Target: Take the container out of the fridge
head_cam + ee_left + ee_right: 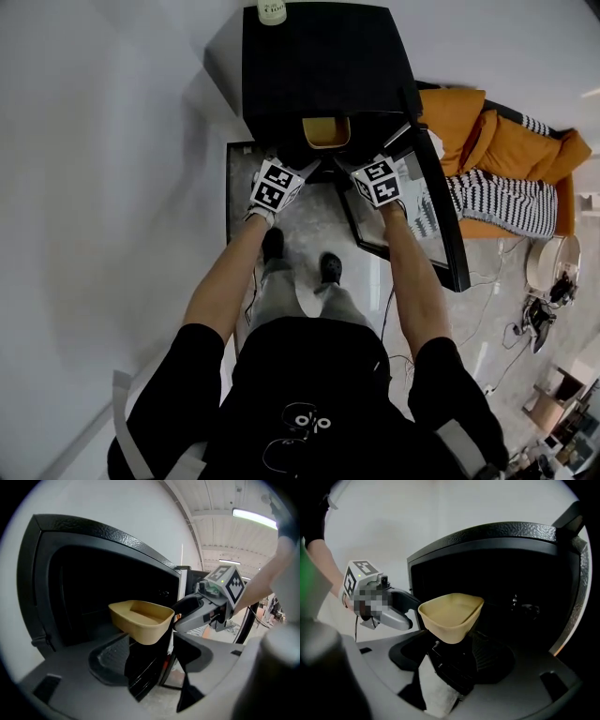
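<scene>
A tan, open-topped container (326, 133) sits at the front of the open black fridge (328, 66), seemingly on a shelf inside. My left gripper (305, 169) is at its left side and my right gripper (352, 171) at its right, both with jaws spread. In the left gripper view the container (140, 620) lies ahead of the open jaws of the left gripper (154, 667), and the right gripper's finger (187, 607) reaches its far rim. The right gripper view shows the container (451, 613) above the parted jaws of the right gripper (450, 667). No pad presses on it.
The fridge's glass door (431, 216) stands open to the right. A bottle (272, 11) stands on the fridge top. An orange seat with striped cloth (497, 178) lies to the right, cables (534, 314) on the floor beyond. A white wall is on the left.
</scene>
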`<state>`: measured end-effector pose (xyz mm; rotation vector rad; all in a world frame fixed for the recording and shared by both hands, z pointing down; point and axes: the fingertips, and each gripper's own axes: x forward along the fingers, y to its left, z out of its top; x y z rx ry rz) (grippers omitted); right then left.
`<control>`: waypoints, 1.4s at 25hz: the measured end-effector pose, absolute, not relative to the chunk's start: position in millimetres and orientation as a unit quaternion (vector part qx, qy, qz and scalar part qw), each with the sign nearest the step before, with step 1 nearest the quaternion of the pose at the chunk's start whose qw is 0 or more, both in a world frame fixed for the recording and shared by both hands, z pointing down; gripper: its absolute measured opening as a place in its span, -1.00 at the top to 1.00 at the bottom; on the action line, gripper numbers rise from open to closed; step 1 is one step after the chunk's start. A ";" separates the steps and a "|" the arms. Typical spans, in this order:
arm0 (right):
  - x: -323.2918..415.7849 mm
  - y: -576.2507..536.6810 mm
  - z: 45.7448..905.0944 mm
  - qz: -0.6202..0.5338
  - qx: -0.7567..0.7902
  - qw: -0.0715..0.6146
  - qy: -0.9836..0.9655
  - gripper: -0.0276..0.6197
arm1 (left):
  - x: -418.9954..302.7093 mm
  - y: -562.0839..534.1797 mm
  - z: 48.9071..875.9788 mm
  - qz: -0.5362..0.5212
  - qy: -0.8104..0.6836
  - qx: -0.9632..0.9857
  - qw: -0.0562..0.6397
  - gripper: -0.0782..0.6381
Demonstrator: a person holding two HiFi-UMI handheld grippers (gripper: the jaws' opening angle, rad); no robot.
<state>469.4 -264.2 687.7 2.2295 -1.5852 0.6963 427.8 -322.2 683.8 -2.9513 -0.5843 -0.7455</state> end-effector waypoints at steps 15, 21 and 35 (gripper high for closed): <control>472.4 -278.3 688.0 0.210 0.772 0.141 -0.583 0.06 | 454.2 -319.4 692.4 -0.263 -0.200 -0.943 0.035 -0.03; 468.5 -279.9 687.1 0.207 0.773 0.147 -0.581 0.21 | 454.1 -325.0 691.4 -0.266 -0.184 -0.945 0.040 -0.01; 436.9 -265.6 678.6 0.209 0.778 0.147 -0.574 0.25 | 424.2 -308.5 685.6 -0.254 -0.167 -0.952 0.034 0.01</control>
